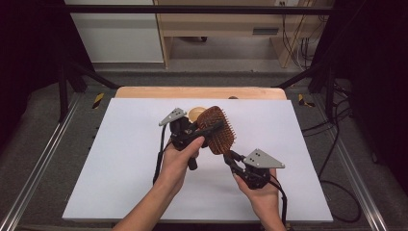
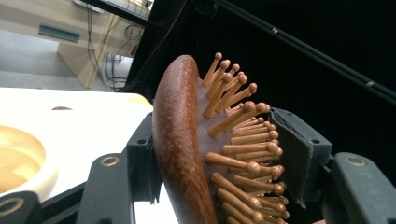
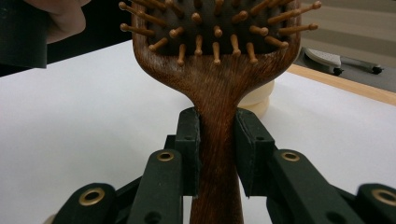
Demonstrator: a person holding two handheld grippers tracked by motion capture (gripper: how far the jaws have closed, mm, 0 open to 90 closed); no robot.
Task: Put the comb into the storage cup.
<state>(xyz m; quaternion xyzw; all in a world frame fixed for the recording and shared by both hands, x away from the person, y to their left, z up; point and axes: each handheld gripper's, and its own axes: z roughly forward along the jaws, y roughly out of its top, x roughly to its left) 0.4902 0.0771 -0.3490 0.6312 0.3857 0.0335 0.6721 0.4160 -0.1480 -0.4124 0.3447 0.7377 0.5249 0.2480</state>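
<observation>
Wooden and dark brown, the paddle hairbrush [image 1: 217,130] is held up off the white table cover [image 1: 120,159], carried between both tools above the middle of the table. The left gripper [image 1: 204,132] is clamped across the brush head: in the left gripper view one pad presses the smooth curved back and the other pad [image 2: 299,154] bears on the ball-tipped wooden bristles [image 2: 243,140], so that side of the hold is springy rather than firm. The right gripper [image 1: 230,158] has its jaws closed on the handle [image 3: 217,154] just below the neck where it widens into the head, with wood touching both pads squarely in the right gripper view. A small pale wooden bowl [image 1: 196,113] sits on the cover just behind the brush, near the far edge. This looks like a hand-over or a re-grip between the two tools. To do it well, the handle grip should probably take the weight, since it is the more solid of the two; the left jaws can then ease apart straight outward, so that the pad does not drag sideways through the bristles and twist the head. Keeping the handle steady and the brush clear of the bowl while the left side lets go should avoid a knock or a swing.
</observation>
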